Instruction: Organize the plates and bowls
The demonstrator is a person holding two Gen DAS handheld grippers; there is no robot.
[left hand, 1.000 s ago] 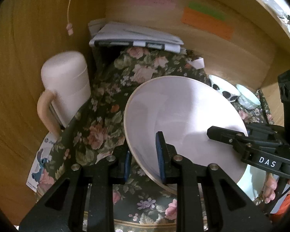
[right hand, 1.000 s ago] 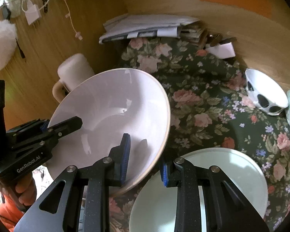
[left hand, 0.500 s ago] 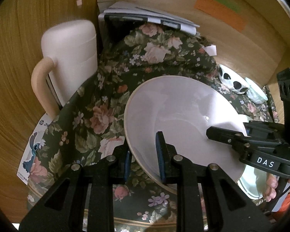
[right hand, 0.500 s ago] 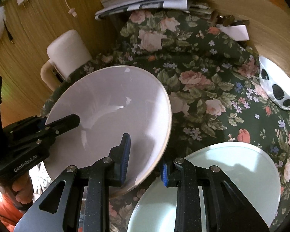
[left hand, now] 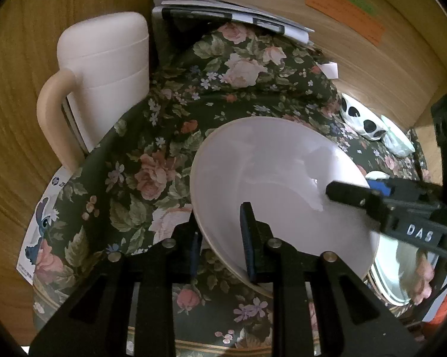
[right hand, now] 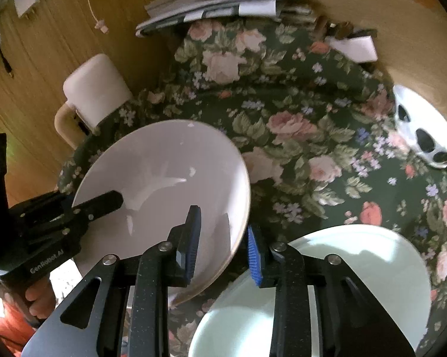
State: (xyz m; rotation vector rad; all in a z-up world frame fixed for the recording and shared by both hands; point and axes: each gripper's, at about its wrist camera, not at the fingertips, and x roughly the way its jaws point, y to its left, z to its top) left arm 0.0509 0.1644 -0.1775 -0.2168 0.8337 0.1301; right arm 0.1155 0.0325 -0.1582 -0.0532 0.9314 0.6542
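A large white bowl (left hand: 277,184) is held between both grippers above the floral cloth; it also shows in the right wrist view (right hand: 164,184). My left gripper (left hand: 220,244) straddles its near rim, one finger inside and one outside. My right gripper (right hand: 223,241) straddles the opposite rim the same way. A pale green plate (right hand: 357,270) lies on the cloth beneath and right of the right gripper. A black-spotted white bowl (right hand: 423,131) and a pale bowl (left hand: 397,136) sit at the far right.
A white container with a beige handle (left hand: 104,68) stands at the left by the wooden wall. A stack of papers (left hand: 223,12) lies at the back. The floral cloth (right hand: 298,125) covers the table. A cartoon leaflet (left hand: 42,220) pokes out at the left edge.
Both grippers have carried the white bowl forward and lower toward the cloth. The white container and the papers now look closer in the left wrist view.
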